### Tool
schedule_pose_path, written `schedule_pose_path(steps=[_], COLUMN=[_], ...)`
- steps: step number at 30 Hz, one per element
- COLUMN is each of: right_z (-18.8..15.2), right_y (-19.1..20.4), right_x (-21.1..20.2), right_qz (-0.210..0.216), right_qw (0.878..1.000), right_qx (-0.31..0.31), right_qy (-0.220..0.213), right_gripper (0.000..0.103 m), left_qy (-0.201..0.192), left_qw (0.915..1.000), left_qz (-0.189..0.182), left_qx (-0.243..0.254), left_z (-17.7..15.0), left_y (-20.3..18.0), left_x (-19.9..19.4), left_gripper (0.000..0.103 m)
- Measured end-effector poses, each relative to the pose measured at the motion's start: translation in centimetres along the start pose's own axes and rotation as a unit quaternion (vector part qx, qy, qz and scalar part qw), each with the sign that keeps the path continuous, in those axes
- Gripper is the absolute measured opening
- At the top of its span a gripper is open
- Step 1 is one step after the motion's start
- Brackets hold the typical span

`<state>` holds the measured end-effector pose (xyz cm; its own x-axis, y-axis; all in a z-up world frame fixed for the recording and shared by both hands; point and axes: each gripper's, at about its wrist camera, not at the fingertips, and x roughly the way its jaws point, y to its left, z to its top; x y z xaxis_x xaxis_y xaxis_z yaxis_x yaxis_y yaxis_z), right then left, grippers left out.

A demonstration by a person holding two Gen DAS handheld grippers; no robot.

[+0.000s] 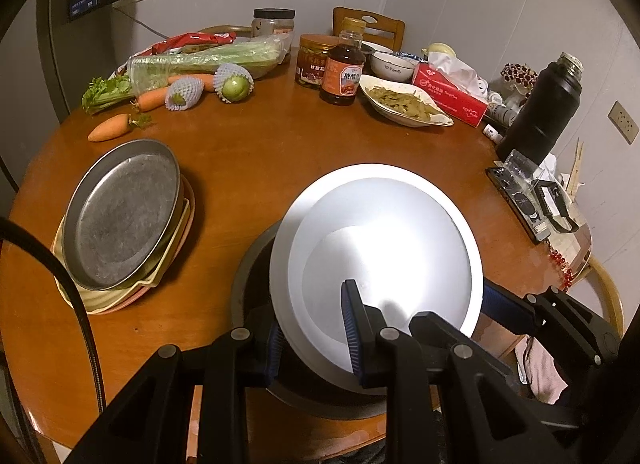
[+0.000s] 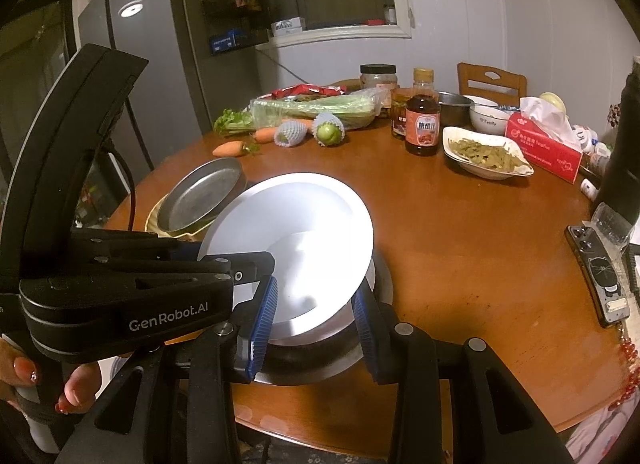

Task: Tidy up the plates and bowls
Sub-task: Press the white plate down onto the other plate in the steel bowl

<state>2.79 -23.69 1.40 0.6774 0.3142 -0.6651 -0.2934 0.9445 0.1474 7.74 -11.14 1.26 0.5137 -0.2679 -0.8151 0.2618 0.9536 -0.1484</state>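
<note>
A white plate (image 1: 380, 248) is held tilted over a dark metal pan (image 1: 256, 264) at the table's near edge. My left gripper (image 1: 312, 340) is shut on the white plate's near rim, one finger above and one below. In the right wrist view the white plate (image 2: 296, 240) sits over a second white plate and the dark pan (image 2: 320, 360). My right gripper (image 2: 316, 324) is open, its blue pads either side of the plates' near edge. The left gripper (image 2: 264, 264) reaches in from the left there. A steel plate (image 1: 124, 216) rests on a stack of coloured plates (image 1: 104, 296) at the left.
At the back of the round wooden table (image 1: 256, 152) lie carrots, celery, wrapped fruit, jars, a sauce bottle (image 1: 342, 68), a dish of vegetables (image 1: 404, 102), a white bowl (image 1: 390, 64) and a tissue box. A black flask (image 1: 548, 104) and a phone stand at right.
</note>
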Motion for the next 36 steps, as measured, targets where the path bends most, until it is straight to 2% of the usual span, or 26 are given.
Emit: schedule_pose_path(steps=[14, 27, 36], right_z=[-0.29, -0.31, -0.60], right_y=[0.27, 0.25, -0.15], right_x=[0.43, 0.11, 0.54], right_qz=[-0.006, -0.010, -0.003], right_qw=[1.000, 1.000, 1.000], right_qx=[-0.007, -0.005, 0.006], right_qy=[0.004, -0.001, 0.010], right_gripper=[0.041, 0.041, 0.041], left_qy=[-0.007, -0.003, -0.002], left_qw=[0.9996, 0.9998, 0.9995], left_qz=[0.022, 0.010, 0.018], left_qx=[0.013, 0.018, 0.025], left_z=[-0.53, -0.24, -0.32], left_y=[-0.36, -0.47, -0.72], left_x=[-0.28, -0.23, -0.02], left_gripper=[0.026, 0.026, 0.026])
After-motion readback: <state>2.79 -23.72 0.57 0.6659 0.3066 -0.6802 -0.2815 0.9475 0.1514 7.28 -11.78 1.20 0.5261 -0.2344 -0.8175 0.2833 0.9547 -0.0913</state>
